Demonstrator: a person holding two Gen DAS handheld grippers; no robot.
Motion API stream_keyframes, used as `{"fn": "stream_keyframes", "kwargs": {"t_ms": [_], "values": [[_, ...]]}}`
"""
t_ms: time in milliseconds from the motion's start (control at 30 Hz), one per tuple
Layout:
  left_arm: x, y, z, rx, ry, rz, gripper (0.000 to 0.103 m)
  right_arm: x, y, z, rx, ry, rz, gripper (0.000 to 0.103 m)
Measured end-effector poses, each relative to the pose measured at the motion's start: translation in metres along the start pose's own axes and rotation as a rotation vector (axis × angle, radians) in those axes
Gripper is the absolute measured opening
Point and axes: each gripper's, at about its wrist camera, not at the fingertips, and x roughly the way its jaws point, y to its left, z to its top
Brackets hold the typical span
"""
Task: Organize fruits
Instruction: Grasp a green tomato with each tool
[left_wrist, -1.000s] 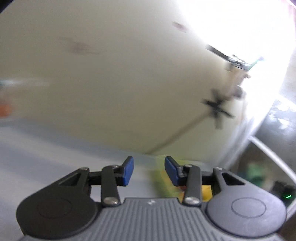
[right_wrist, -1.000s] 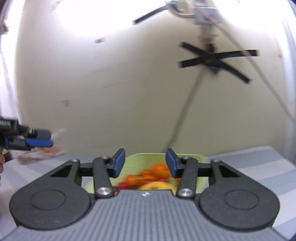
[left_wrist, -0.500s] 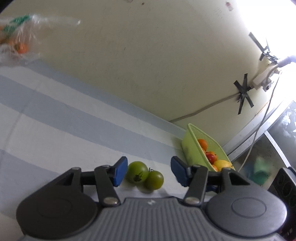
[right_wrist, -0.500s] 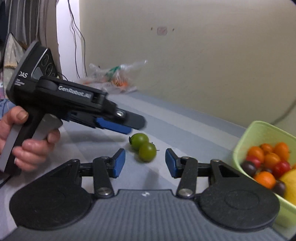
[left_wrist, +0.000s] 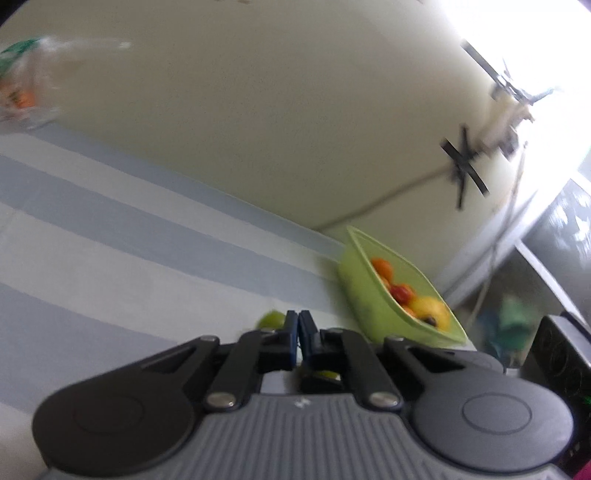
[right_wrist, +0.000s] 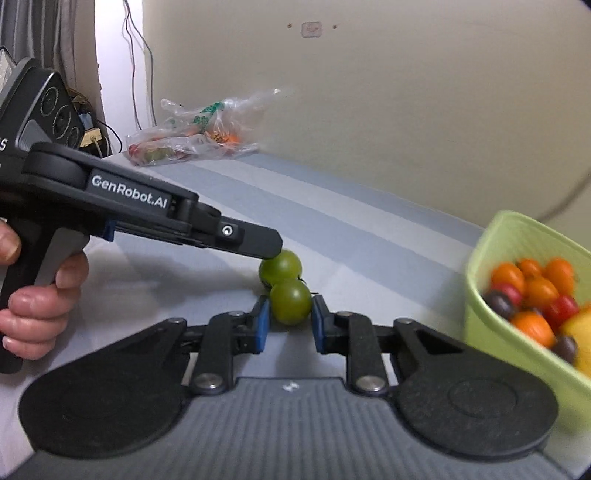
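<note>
Two green tomatoes lie touching on the striped cloth: the near one (right_wrist: 290, 301) sits between my right gripper's (right_wrist: 287, 318) open blue pads, the far one (right_wrist: 281, 266) just behind it. My left gripper (left_wrist: 298, 332) is shut with nothing between its pads; in the right wrist view its tip (right_wrist: 271, 246) rests on the far tomato's top left. A slice of that tomato (left_wrist: 272, 319) shows left of the left pads. The green basket (right_wrist: 480, 258) of orange, red and dark small fruits and a yellow one stands to the right, also in the left wrist view (left_wrist: 364, 291).
A clear plastic bag (right_wrist: 195, 129) with more produce lies at the far left against the wall, blurred in the left wrist view (left_wrist: 26, 85). The striped grey-blue cloth (right_wrist: 369, 236) covers the surface. The other device's body (left_wrist: 561, 354) is at the right edge.
My left gripper has closed from open and come onto the far tomato. My right gripper has moved forward and narrowed, so the near tomato now sits between its pads.
</note>
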Motion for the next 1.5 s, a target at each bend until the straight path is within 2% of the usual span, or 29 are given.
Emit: {"fn": "stream_keyframes", "kwargs": {"t_ms": [133, 300, 367, 400, 467, 533, 600, 700, 767, 833, 1000, 1100, 1300, 1433, 1500], "values": [[0.005, -0.019, -0.011, 0.048, 0.033, -0.013, 0.005, -0.031, -0.003, -0.024, 0.024, -0.017, -0.052, 0.026], [0.005, -0.034, -0.009, 0.155, -0.02, 0.145, 0.011, -0.053, -0.016, -0.04, 0.117, -0.042, -0.084, 0.026], [0.007, -0.039, -0.005, 0.185, -0.043, 0.212, 0.024, -0.051, -0.022, -0.04, 0.163, -0.053, -0.073, 0.026], [0.009, -0.042, -0.004, 0.205, -0.056, 0.227, 0.026, -0.049, -0.025, -0.04, 0.186, -0.049, -0.065, 0.026], [0.013, -0.045, -0.002, 0.231, -0.054, 0.222, 0.037, -0.048, -0.03, -0.041, 0.222, -0.044, -0.045, 0.026], [0.021, -0.051, -0.001, 0.257, -0.039, 0.211, 0.042, -0.049, -0.033, -0.042, 0.248, -0.05, -0.03, 0.027], [0.03, -0.057, -0.005, 0.302, -0.022, 0.235, 0.042, -0.049, -0.034, -0.042, 0.257, -0.052, -0.027, 0.027], [0.038, -0.062, -0.012, 0.359, -0.021, 0.325, 0.041, -0.05, -0.033, -0.042, 0.256, -0.057, -0.027, 0.027], [0.034, -0.057, -0.016, 0.357, -0.019, 0.344, 0.034, -0.056, -0.036, -0.045, 0.263, -0.061, -0.024, 0.027], [0.028, -0.053, -0.015, 0.332, -0.024, 0.342, 0.029, -0.058, -0.038, -0.047, 0.269, -0.062, -0.021, 0.027], [0.013, -0.046, -0.018, 0.253, -0.028, 0.297, 0.028, -0.061, -0.039, -0.048, 0.272, -0.063, -0.028, 0.027], [0.003, -0.054, -0.029, 0.219, -0.004, 0.211, 0.028, -0.064, -0.039, -0.05, 0.28, -0.072, -0.043, 0.027], [-0.015, -0.081, -0.062, 0.262, 0.028, 0.116, 0.028, -0.075, -0.039, -0.052, 0.286, -0.088, -0.089, 0.027], [-0.01, -0.093, -0.074, 0.364, 0.017, 0.169, 0.032, -0.079, -0.038, -0.053, 0.258, -0.107, -0.123, 0.027], [-0.006, -0.095, -0.075, 0.372, 0.039, 0.174, 0.034, -0.075, -0.038, -0.054, 0.249, -0.087, -0.124, 0.027]]}}
